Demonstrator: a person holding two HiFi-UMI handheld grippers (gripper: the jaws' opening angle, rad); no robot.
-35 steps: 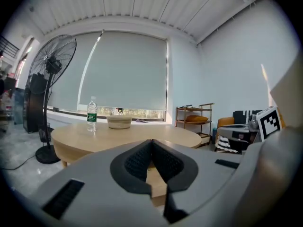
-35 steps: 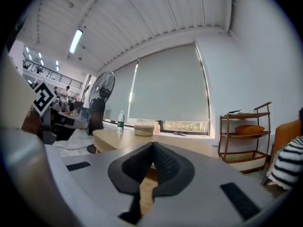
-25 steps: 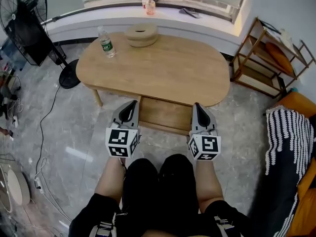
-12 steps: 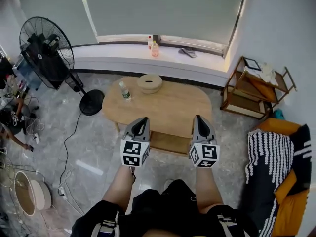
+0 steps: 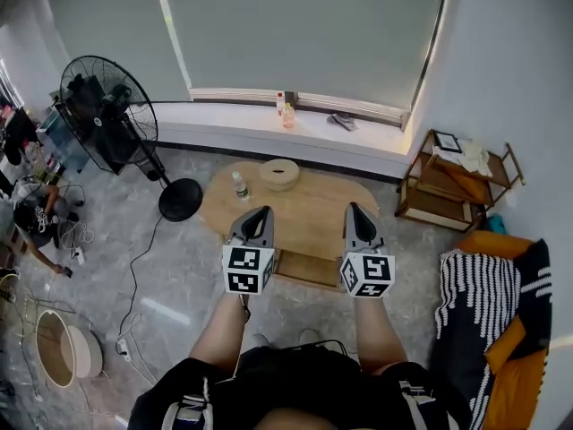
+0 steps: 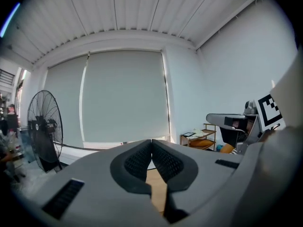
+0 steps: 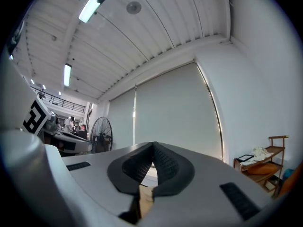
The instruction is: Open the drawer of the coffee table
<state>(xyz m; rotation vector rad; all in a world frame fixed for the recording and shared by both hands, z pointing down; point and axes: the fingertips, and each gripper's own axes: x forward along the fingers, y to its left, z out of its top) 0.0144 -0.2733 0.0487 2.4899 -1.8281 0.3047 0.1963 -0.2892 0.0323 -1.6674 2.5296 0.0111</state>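
Note:
The oval wooden coffee table [image 5: 309,206] stands on the grey floor far below me. Its drawer [image 5: 309,269] shows as a wooden panel under the table's near edge, between my two hands. Both grippers are held high, well above the table and apart from it. My left gripper [image 5: 260,214] is shut and empty, its pads [image 6: 142,157] meeting in the left gripper view. The right gripper [image 5: 352,210] is likewise shut with nothing in it, pads [image 7: 163,162] pressed together. Each points roughly level toward the window blind [image 6: 123,96].
A water bottle [image 5: 240,186] and a round wooden bowl [image 5: 279,174] sit on the table's far side. A black floor fan [image 5: 107,115] stands left, a wooden shelf [image 5: 452,182] right, a striped blanket [image 5: 474,307] on an orange sofa near right. Small bottles [image 5: 287,115] stand on the sill.
Both grippers and the head camera have risen a long way together. The table and drawer now look much smaller and farther below. Both grippers stay shut.

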